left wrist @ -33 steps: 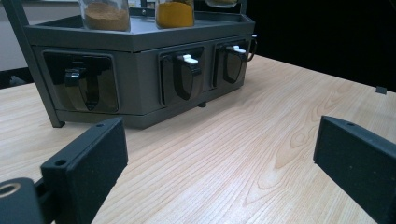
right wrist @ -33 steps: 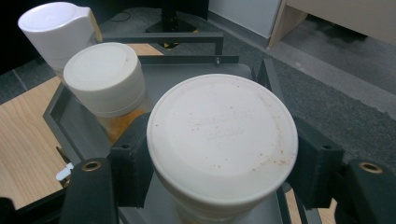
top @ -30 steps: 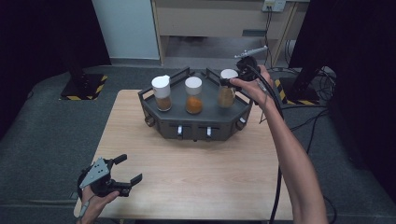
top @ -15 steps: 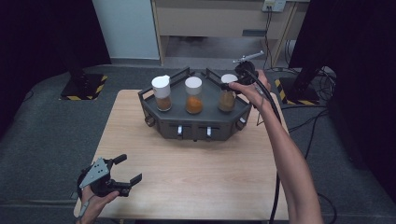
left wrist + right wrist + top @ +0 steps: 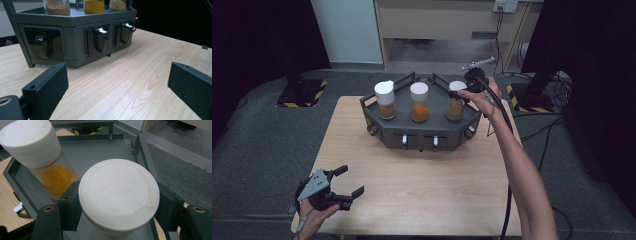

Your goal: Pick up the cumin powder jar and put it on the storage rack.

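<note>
Item: right-hand spice jar (image 5: 455,102), white lid (image 5: 119,195), pale brown powder. Location: right end of the grey rack (image 5: 422,131), far side of the surface (image 5: 427,185).

Your right tongs (image 5: 460,93) pinch this jar at the lid, one jaw on either side, as the right gripper view shows.

Your left tongs (image 5: 343,182) rest spread and empty near the front left corner of the surface, well apart from the rack.

Risks:
- The grip sits high, on the lid alone. If the lid is loose, you likely lift the lid and leave the glass body behind, or spill powder.
- The lid is smooth and round; a tilted pull may let it slip from the pads.
- The rack's raised rim (image 5: 146,155) stands close behind the jar; a low or sideways lift may catch the base on it.

Neighbours:
- Middle jar (image 5: 419,102), orange powder, just beside the held one; a leftward swing knocks it.
- Left jar (image 5: 385,100), darker brown powder, farther along.
- Three drawers with handles (image 5: 101,37) in the rack's front face.
- A cable (image 5: 507,130) trails along your right forearm.
</note>
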`<action>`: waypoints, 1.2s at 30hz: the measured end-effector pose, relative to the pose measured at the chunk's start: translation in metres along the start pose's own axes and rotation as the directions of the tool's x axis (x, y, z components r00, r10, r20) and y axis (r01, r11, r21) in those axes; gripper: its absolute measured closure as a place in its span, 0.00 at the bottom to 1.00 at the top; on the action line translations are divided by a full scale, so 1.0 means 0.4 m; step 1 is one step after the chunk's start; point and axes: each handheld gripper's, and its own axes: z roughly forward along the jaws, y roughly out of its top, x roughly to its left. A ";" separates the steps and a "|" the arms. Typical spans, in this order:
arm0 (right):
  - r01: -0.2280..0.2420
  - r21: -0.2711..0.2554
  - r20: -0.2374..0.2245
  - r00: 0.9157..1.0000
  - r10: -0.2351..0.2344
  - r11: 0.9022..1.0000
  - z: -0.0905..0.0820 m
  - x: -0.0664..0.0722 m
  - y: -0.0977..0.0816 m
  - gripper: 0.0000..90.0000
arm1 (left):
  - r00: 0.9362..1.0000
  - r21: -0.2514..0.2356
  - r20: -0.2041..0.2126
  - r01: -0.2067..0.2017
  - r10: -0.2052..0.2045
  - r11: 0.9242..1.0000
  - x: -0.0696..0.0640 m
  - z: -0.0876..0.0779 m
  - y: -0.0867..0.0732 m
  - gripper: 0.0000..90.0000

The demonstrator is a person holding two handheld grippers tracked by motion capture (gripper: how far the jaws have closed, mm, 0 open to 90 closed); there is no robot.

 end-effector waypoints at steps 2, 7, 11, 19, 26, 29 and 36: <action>0.005 0.000 0.003 1.000 -0.005 1.000 -0.001 0.004 0.000 0.36 | 1.000 -0.002 0.002 -0.001 0.001 1.000 0.000 0.000 0.000 0.02; 0.014 -0.038 0.053 0.999 -0.012 0.999 -0.015 0.025 -0.012 0.15 | 1.000 -0.002 0.004 -0.003 0.003 1.000 -0.001 -0.001 0.001 0.02; -0.014 -0.094 0.035 0.999 0.018 0.995 -0.039 0.017 -0.025 0.09 | 1.000 -0.003 0.005 -0.003 0.003 1.000 0.000 -0.001 0.001 0.02; -0.040 -0.130 0.003 0.999 0.041 0.991 -0.102 0.006 -0.025 0.04 | 1.000 0.000 0.008 -0.008 0.008 1.000 -0.001 0.000 0.003 0.02; -0.044 -0.169 -0.014 0.999 0.043 0.985 -0.154 0.003 -0.039 0.04 | 1.000 -0.001 0.008 -0.008 0.008 1.000 -0.002 0.000 0.003 0.02; -0.036 -0.196 -0.017 0.999 0.034 0.980 -0.188 0.005 -0.050 0.04 | 1.000 -0.003 0.009 -0.007 0.007 1.000 -0.003 0.000 0.003 0.02; -0.011 -0.258 -0.034 0.999 0.002 0.966 -0.277 0.005 -0.092 0.04 | 1.000 -0.002 0.007 -0.006 0.006 1.000 -0.004 0.000 0.003 0.02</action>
